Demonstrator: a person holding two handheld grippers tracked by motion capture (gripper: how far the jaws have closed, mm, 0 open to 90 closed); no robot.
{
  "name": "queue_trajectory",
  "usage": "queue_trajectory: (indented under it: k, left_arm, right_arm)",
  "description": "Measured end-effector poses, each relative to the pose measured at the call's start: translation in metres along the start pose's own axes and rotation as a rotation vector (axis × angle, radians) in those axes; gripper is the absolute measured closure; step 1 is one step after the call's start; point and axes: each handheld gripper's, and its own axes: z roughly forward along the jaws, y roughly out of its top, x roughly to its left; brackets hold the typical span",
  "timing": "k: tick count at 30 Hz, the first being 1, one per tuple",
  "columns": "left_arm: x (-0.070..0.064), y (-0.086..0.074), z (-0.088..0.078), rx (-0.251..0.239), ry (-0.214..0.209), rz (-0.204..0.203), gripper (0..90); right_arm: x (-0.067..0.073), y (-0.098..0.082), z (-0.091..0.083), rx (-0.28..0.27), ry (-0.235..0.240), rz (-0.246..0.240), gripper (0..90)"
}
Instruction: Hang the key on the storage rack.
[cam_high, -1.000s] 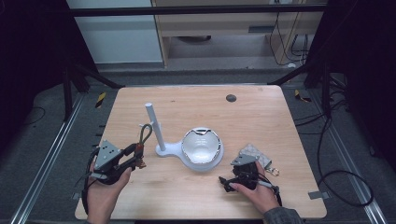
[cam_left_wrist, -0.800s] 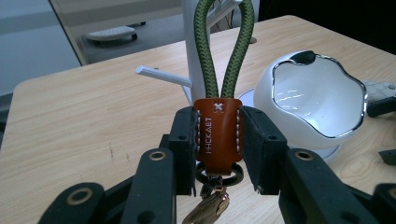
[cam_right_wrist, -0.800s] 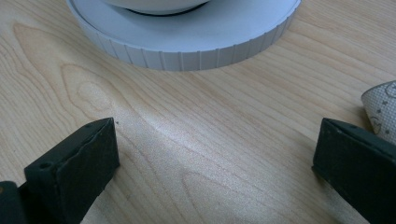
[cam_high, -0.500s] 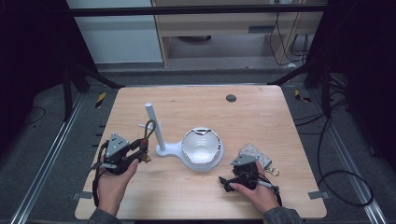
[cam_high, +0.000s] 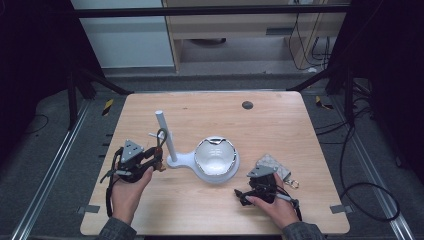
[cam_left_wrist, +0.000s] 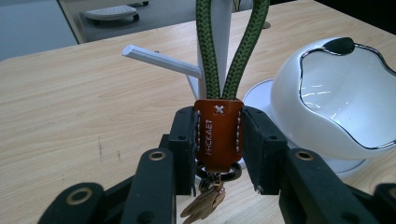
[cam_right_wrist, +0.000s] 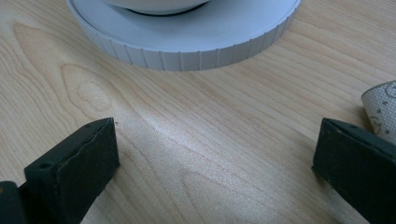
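My left gripper is shut on the orange leather tab of a keychain. Its green cord loop rises in front of the white post, and brass keys dangle below the jaws. A short white peg sticks out of the post, to the left of the loop. The post shares a base with a glossy white bowl, seen to the right in the left gripper view. My right gripper lies open on the table, facing the ribbed white base, nothing between its jaws.
A beige dotted pouch with a small metal ring lies just right of my right gripper, its corner in the right gripper view. A dark round spot marks the far side of the wooden table.
My left gripper has carried the keychain to the right, from the table's left edge up to the white post. The right gripper has stayed still.
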Motion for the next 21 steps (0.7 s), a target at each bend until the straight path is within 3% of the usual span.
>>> queue_trajectory:
  k: [16, 18, 19, 20, 21]
  left_arm:
    - [-0.001, -0.003, 0.007, -0.014, -0.024, -0.011, 65.0]
    - [-0.001, -0.005, 0.008, -0.015, -0.026, -0.018, 55.5]
    - [0.0, -0.007, 0.009, -0.02, -0.026, -0.021, 55.5]
    - [0.0, -0.011, 0.009, -0.017, -0.032, -0.031, 44.4]
    - [0.0, -0.011, 0.009, -0.017, -0.032, -0.031, 39.2]
  right_arm:
    - [0.0, 0.0, 0.0, 0.0, 0.0, 0.001, 0.2]
    - [0.0, 0.0, 0.0, 0.0, -0.001, 0.001, 0.2]
    - [0.0, 0.0, 0.0, 0.0, -0.001, 0.001, 0.2]
    - [0.0, -0.001, 0.0, -0.001, -0.003, -0.001, 0.2]
    - [0.0, -0.001, 0.0, -0.001, -0.003, -0.001, 0.2]
